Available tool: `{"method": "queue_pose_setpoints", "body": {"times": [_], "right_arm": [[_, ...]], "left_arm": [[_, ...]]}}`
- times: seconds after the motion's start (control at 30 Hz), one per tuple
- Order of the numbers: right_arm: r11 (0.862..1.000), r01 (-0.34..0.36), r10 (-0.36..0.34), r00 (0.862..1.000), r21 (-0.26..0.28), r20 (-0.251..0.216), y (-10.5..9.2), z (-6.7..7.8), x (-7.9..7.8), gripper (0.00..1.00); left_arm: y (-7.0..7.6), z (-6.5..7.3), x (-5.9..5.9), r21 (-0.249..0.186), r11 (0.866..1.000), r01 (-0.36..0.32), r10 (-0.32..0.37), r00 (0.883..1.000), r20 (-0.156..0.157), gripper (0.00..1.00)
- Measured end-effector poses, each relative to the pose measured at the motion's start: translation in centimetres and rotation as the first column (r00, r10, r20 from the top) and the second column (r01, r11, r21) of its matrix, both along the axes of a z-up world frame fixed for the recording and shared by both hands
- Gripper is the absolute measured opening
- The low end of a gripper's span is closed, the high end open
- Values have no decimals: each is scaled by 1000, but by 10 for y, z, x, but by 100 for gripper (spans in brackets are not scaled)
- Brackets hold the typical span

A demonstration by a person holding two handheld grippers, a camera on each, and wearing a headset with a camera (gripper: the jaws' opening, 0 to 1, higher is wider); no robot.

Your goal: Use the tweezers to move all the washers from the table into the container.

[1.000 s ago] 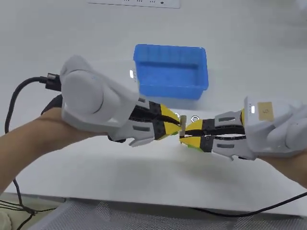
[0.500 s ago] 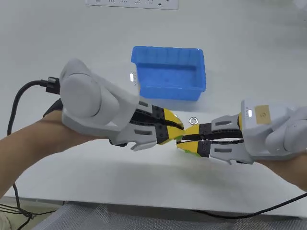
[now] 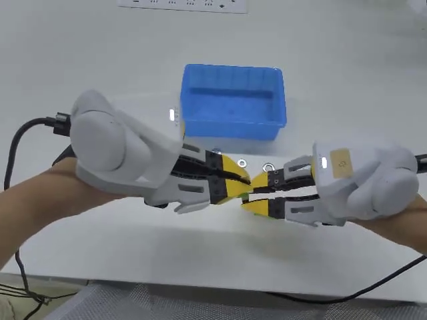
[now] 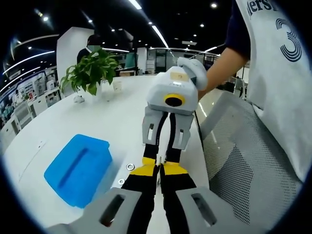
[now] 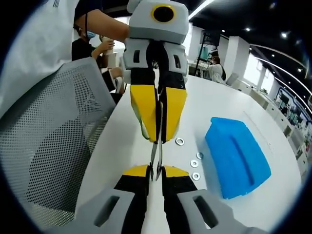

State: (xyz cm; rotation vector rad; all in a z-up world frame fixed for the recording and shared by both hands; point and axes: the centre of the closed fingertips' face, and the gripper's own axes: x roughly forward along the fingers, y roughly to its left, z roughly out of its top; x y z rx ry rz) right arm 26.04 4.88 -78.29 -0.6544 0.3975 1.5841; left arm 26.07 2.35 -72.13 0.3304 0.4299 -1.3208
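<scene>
We see both tools tip to tip over the white bench (image 3: 100, 60). The left hand-held gripper (image 5: 158, 138) and the right hand-held gripper (image 5: 156, 171) each have their jaws closed on the slim metal tweezers (image 5: 156, 155), one at either end. The tweezers hang above the bench near its front edge.

In the right gripper view we count four small round metal washers (image 5: 180, 141) lying loose on the bench, between the grippers and the blue rectangular plastic container (image 3: 233, 127). They sit just beside the container, not in it. From the head view we can't make out anything inside the container.

The bench top is plain matte white, and a black cable (image 3: 23, 133) trails off the back of the left hand-held gripper. A grey mesh chair (image 5: 53, 146) is pulled up to the bench edge.

The room is an open-plan office with ceiling strip lights (image 4: 158, 34). A green potted plant (image 4: 92, 70) stands further along the bench, and we see other people (image 5: 214, 68) in the background.
</scene>
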Motion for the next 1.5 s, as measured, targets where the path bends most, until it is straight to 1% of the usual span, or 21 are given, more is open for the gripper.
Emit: {"method": "queue_pose_setpoints", "body": {"times": [0.1,0.17,0.27,0.33,0.4,0.5,0.63,0.73,0.77,0.83,0.87,0.93,1.03,1.07,1.13,1.2,1.33,1.5], "right_arm": [[1000,-21,21,1000,-12,-15,1,-1,0,12],[999,-44,44,999,-26,-2,1,-2,-1,12],[998,-50,50,999,-36,-15,1,-4,0,10],[997,-61,61,998,-39,-7,1,-4,-2,9],[997,-64,64,998,-41,-10,1,-4,-3,9],[998,-63,62,998,-27,-26,3,-1,-7,8],[999,-39,38,999,-5,-39,8,4,-6,8],[999,-45,44,998,-2,-42,11,4,-9,8],[999,-46,46,998,-8,-30,11,4,-9,8],[999,-41,41,999,-7,-23,11,5,-6,8],[999,-33,33,999,-5,-18,12,6,-3,8],[1000,-17,17,1000,-6,-1,12,7,6,8],[1000,8,-7,1000,-14,30,13,8,18,8],[1000,11,-10,999,-12,35,13,8,19,8],[1000,23,-22,999,-11,36,13,8,22,9],[999,29,-28,998,-17,49,13,7,24,9],[999,26,-24,998,-31,66,14,2,25,10],[999,35,-33,997,-31,73,13,0,27,10]], "left_arm": [[-2,0,-1,0,1000,7,-7,1000,1,6],[-2,0,-1,0,1000,6,-6,1000,-2,6],[-2,0,0,9,1000,9,-9,1000,4,6],[0,0,-1,16,1000,11,-11,1000,-1,6],[1,0,-2,19,1000,12,-11,1000,-10,6],[4,3,-4,14,1000,8,-7,1000,-24,6],[9,7,-4,9,1000,-4,4,1000,-7,6],[12,8,-5,1,1000,-9,9,1000,-22,6],[12,7,-5,2,1000,-9,9,1000,-22,6],[13,8,-2,1,1000,-10,10,1000,-24,6],[14,9,2,2,1000,-14,14,1000,-17,6],[14,11,10,-3,1000,-28,28,999,-23,6],[15,11,19,-5,999,-36,36,999,-19,6],[16,12,21,-5,999,-36,36,999,-13,6],[15,12,23,-2,999,-34,34,999,-7,6],[15,10,24,5,1000,-28,28,1000,-2,6],[14,5,25,10,1000,-29,29,1000,-10,6],[15,3,27,9,1000,-30,30,1000,-7,6]]}}
